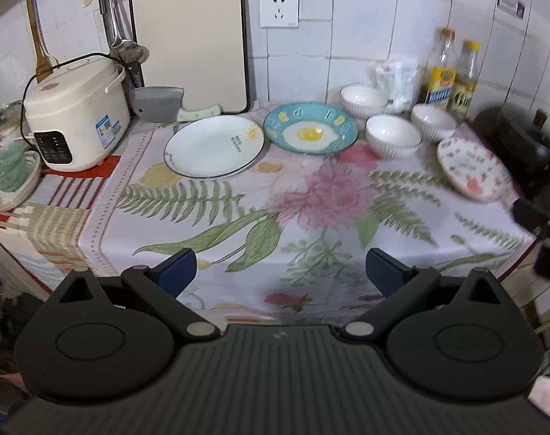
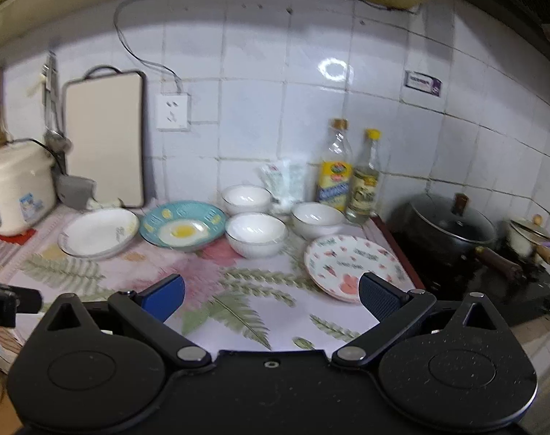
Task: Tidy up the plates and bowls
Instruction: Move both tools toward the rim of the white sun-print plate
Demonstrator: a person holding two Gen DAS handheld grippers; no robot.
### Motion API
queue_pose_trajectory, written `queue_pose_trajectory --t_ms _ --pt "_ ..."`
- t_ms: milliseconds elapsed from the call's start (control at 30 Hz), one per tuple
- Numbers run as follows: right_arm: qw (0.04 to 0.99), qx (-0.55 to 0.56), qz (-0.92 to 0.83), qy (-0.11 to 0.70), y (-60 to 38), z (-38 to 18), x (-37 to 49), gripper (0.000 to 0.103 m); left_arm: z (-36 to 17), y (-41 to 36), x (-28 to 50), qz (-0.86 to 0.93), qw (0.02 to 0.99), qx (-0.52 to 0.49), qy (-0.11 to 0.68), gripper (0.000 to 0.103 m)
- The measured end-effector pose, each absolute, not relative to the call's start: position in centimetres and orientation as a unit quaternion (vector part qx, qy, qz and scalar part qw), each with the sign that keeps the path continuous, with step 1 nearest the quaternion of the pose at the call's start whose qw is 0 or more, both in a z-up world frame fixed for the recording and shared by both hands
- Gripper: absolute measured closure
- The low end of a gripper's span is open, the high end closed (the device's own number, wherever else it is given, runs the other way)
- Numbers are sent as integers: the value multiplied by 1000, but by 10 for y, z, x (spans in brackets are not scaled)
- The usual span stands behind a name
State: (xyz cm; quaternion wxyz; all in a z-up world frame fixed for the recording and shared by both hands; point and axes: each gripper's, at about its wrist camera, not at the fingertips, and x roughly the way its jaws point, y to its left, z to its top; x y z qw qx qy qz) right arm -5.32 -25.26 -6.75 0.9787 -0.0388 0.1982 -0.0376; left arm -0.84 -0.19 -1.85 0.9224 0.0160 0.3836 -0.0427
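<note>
Both the left gripper (image 1: pixel 280 270) and right gripper (image 2: pixel 271 297) hang spread and empty over the desk (image 1: pixel 311 239), so the sorting looks unstarted: the three white bowls (image 2: pixel 256 233) and three plates (image 2: pixel 351 264) sit apart, and stacking likely begins with a bowl.

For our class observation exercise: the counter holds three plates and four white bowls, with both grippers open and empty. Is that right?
Not quite: there are three white bowls, not four, as the right wrist view shows. The rest stands: three plates, white, blue egg-patterned and pink-patterned, and the left gripper and right gripper are open and empty.
</note>
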Motion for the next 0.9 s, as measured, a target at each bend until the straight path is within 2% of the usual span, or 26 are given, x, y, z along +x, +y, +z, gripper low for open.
queue_pose_trajectory --t_ms 233,433,667,900 --pt "989 -37 63 129 -236 -75 -41 0 -3 23 -1 -44 939 14 342 2" --pt "977 -29 123 169 -212 -79 17 0 -7 58 42 -42 935 -3 353 5" --pt "950 -18 215 227 -170 -100 83 0 -45 102 103 -14 933 -1 359 5" --pt "937 10 254 242 -123 -140 143 0 -83 142 152 0 937 -1 349 5"
